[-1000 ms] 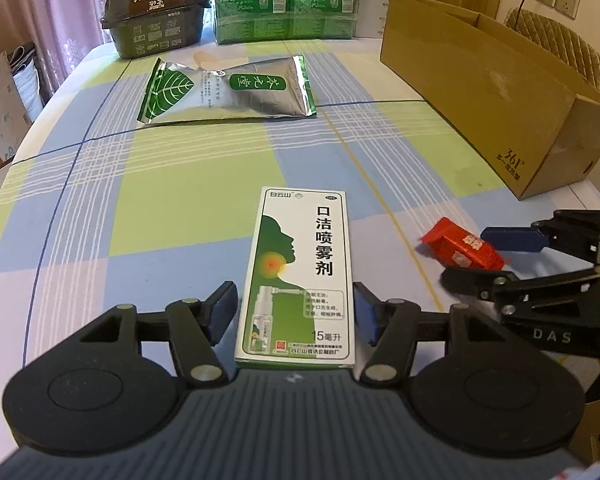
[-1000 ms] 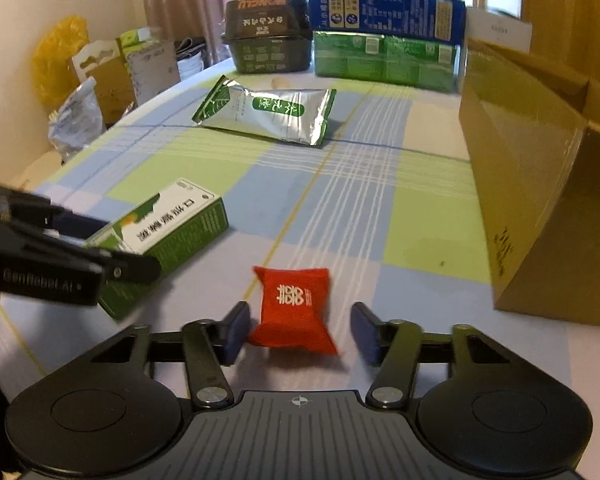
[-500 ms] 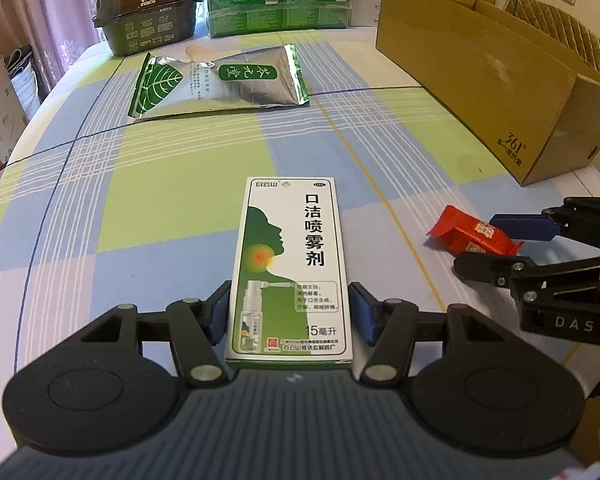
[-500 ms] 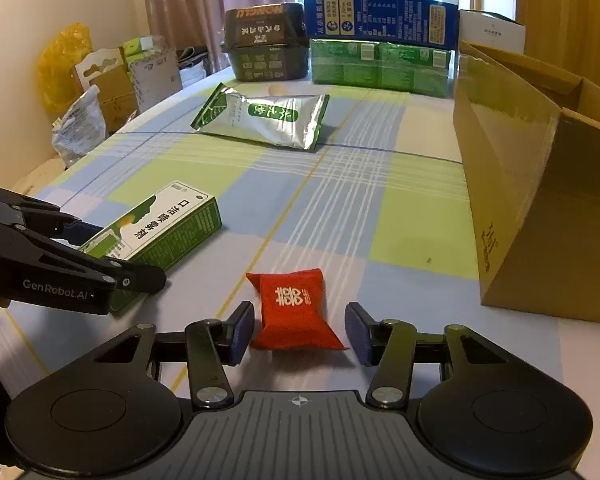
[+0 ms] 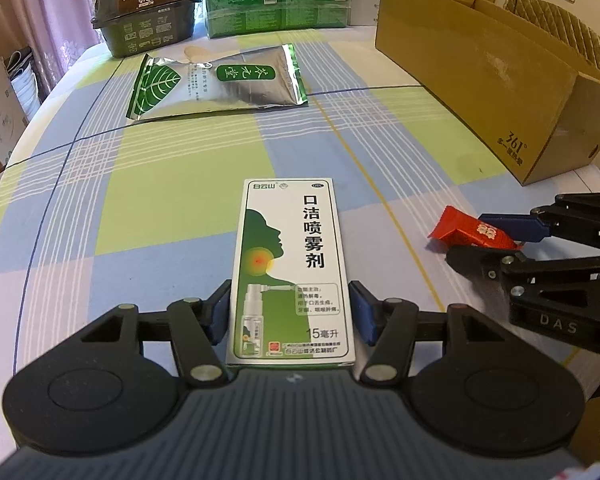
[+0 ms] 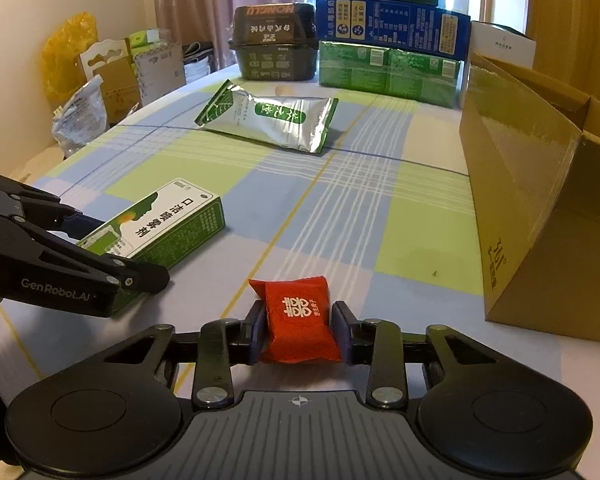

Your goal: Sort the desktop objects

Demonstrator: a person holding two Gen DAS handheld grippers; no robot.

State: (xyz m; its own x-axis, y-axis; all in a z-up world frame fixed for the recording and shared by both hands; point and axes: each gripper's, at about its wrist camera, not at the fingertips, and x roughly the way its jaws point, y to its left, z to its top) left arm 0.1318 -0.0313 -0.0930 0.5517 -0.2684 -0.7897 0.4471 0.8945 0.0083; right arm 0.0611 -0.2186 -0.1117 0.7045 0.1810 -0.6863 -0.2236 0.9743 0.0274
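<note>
The left claw (image 5: 290,312) straddled the near end of the white and green cardboard spray box (image 5: 290,268), its blue pads (image 5: 219,312) just beside the box's long sides; whether they pressed it I could not tell; the box lay flat on the checked blue, green and lilac surface (image 5: 160,184). The right claw (image 6: 299,330) was clamped on the small red foil sachet with white characters (image 6: 298,320), both pads against its sides, the sachet low over the surface; whether it touched could not be told. The two claws sat near each other, the left one just left of the sachet in the right wrist view. Farther off, a silver and green foil pouch (image 5: 220,80) lay flat across the middle of the surface. An open brown cardboard carton (image 6: 540,184) stood along the right edge, its tall wall close beside the sachet. At the far end stood a dark lidded tub (image 5: 144,12) beside stacked green packs (image 6: 388,72) with a blue box (image 6: 392,28) on top.
</note>
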